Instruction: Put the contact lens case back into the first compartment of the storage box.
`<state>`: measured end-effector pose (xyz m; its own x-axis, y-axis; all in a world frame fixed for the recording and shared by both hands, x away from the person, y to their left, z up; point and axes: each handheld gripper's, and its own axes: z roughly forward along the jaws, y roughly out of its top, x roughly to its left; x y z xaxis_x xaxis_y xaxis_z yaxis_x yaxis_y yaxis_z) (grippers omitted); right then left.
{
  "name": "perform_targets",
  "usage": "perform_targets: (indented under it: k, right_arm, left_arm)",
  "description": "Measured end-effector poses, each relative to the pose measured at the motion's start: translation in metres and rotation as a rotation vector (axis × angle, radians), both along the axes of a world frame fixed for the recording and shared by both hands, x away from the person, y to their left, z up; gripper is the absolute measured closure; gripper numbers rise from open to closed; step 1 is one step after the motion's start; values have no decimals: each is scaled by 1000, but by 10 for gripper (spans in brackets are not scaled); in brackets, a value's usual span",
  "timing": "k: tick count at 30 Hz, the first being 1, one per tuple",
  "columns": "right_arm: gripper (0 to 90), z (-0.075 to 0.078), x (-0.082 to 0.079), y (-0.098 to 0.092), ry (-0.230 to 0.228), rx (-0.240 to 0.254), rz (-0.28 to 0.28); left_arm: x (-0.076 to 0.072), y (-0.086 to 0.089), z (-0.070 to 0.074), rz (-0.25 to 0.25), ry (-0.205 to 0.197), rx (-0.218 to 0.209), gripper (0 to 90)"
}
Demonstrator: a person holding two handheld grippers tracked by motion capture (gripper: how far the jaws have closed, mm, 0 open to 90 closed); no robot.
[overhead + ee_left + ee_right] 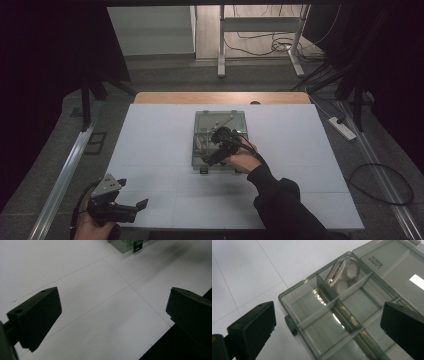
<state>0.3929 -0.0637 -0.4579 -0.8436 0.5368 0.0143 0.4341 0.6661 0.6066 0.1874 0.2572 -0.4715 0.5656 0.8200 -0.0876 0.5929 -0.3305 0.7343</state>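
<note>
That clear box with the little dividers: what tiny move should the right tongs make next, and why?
Probably pull back from the clear box. The right tongs stand wide open with nothing between them, and the small shiny case already leans in a corner compartment, so that placing looks done.

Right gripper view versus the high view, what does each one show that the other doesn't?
The right gripper view alone makes out the box's dividers and a small shiny case leaning in one compartment. The high view alone takes in the left gripper, open near the table's front left corner, the person's dark sleeve, and the floor cables. Both share the clear compartment box on the white table, with the open right gripper over it.
</note>
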Motion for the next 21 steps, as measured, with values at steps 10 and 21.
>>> perform_targets:
  k: [10,21]
  right_arm:
    - [3,3,-8,-12,6,24,7]
    - [0,2,-18,-23,-2,17,12]
  left_arm:
    - [0,0,0,3,2,1,2]
    - [-1,0,0,4,1,0,3]
